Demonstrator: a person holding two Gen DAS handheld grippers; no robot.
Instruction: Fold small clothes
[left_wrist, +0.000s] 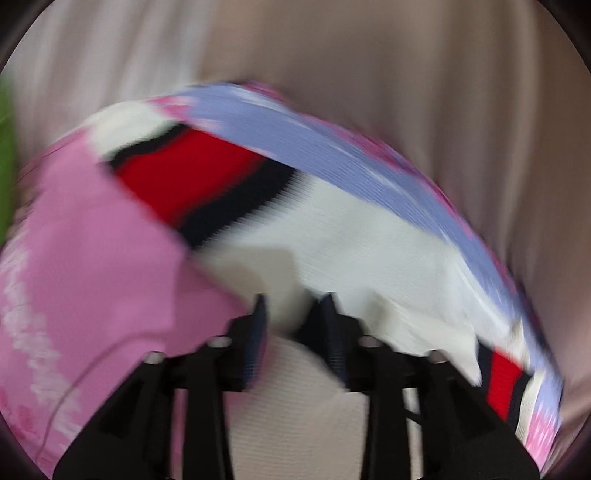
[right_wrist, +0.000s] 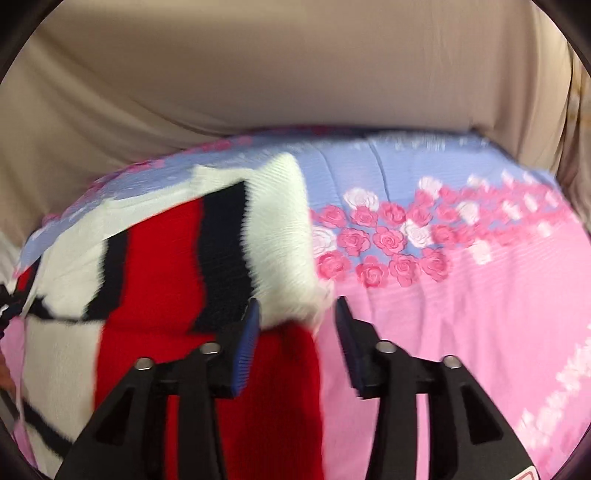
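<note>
A small knitted garment (right_wrist: 155, 266), white with red and black stripes, lies on a pink and lavender bedspread (right_wrist: 461, 295) printed with roses. In the left wrist view, which is motion-blurred, the garment (left_wrist: 332, 240) spreads in front of my left gripper (left_wrist: 295, 306); its jaws stand apart with white fabric between and under the tips. In the right wrist view my right gripper (right_wrist: 297, 314) is open, its jaws wide apart at the garment's right edge, with a white corner (right_wrist: 295, 295) just in front of the gap.
A beige curtain or sheet (right_wrist: 295, 74) hangs behind the bed in both views. The bedspread's far edge (right_wrist: 369, 133) meets it. Something green (left_wrist: 5, 155) shows at the far left of the left wrist view.
</note>
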